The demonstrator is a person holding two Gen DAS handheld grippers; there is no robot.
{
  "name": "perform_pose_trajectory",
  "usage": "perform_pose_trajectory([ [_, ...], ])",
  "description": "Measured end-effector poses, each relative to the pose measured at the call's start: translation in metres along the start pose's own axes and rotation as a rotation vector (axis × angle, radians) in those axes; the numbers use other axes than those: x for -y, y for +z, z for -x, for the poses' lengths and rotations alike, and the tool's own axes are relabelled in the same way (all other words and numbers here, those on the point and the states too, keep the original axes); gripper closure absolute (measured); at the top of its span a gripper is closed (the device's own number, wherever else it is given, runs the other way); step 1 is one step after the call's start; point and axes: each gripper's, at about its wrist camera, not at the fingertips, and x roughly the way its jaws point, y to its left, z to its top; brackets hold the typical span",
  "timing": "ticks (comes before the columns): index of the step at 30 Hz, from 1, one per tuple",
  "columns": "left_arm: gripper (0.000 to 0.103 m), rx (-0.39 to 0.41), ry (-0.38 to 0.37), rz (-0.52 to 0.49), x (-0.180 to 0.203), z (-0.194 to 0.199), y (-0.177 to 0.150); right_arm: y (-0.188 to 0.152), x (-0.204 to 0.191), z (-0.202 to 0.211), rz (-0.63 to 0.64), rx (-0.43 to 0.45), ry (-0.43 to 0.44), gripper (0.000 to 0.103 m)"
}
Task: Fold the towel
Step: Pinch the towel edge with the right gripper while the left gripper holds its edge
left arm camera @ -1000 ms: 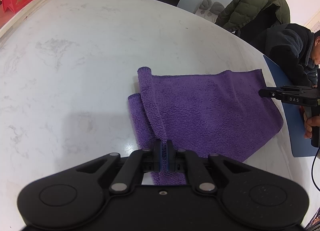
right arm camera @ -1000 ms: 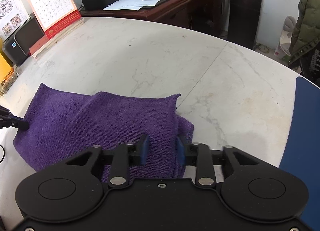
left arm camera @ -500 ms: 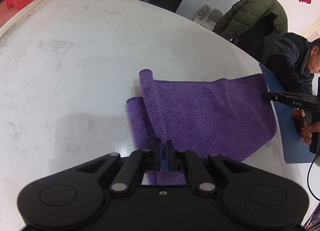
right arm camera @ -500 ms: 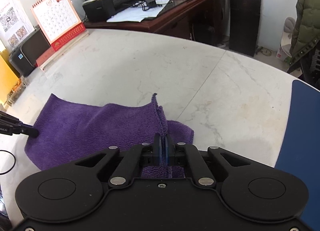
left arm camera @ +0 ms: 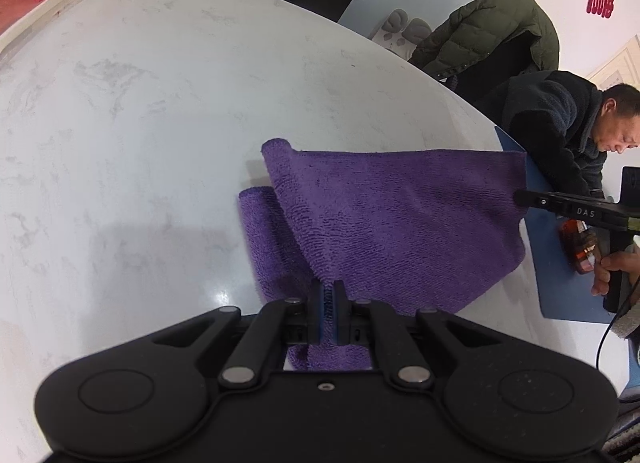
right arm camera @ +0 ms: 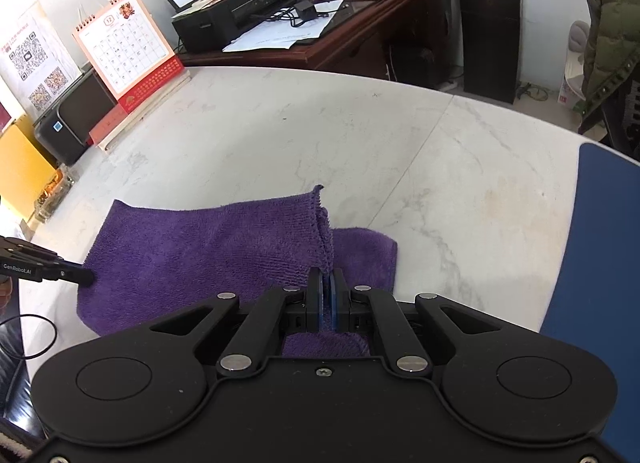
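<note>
With both near corners of the purple towel [left arm camera: 384,219] already pinched, the fold stood at its lifting stage rather than at its laying-down stage. The left gripper [left arm camera: 328,303] had its blue pads pressed together on one corner of the cloth, a thin ridge of terry showing between them, and the right gripper [right arm camera: 327,299] was clamped the same way on the other corner, seen also in the left wrist view as a black finger [left arm camera: 536,199] at the towel's far edge. The towel lay on the white marble table [right arm camera: 280,143], near its edge and just beside a blue mat [right arm camera: 608,243]; the upper layer was raised and drawn fairly taut between the two grippers, while a lower layer rested flat on the stone beneath and showed as a purple strip past each lifted corner. This looked like the start of a fold that would carry the held edge across to the opposite one. The next move probably called for both hands to travel together at an even height, keeping the edge straight and lightly tensioned, then to lower it so the corners met squarely. Uneven travel would likely skew the fold, and too hard a pull might drag the bottom layer along the smooth top.
</note>
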Motion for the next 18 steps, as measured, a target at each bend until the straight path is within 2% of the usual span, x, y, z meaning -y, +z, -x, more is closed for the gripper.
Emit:
perform_pose_trajectory([
  [8, 0.100, -0.067, -0.027, 0.033, -0.004, -0.010, -0.006, -0.009, 0.003, -0.002, -0.037, -0.024, 0.010, 0.100],
  [18, 0.100, -0.087, -0.057, 0.025, -0.001, -0.009, -0.005, -0.011, 0.007, 0.001, -0.054, -0.027, -0.002, 0.100],
])
